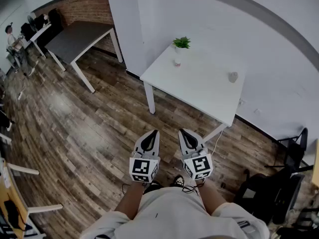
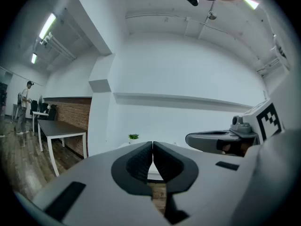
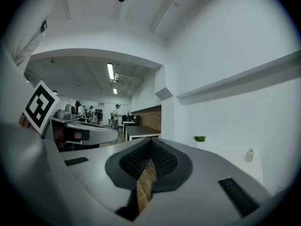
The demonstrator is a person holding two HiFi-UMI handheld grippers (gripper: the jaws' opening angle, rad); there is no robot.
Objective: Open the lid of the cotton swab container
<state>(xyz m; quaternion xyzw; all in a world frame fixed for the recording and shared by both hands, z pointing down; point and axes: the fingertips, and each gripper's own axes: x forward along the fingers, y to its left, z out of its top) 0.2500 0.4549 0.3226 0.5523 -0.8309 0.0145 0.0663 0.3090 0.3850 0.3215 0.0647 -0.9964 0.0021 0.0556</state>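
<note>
— While the left gripper (image 1: 155, 132) and the right gripper (image 1: 182, 131) are being held shut and empty in front of the person's body, what is being risked?

— What appears to be the cotton swab container (image 1: 233, 76) is being seen well apart from both, ahead and to the right, near the wall-side corner of the white table (image 1: 199, 83). If it is being approached with the jaws pressed together, it is likely being knocked over or shoved off that edge.
</note>
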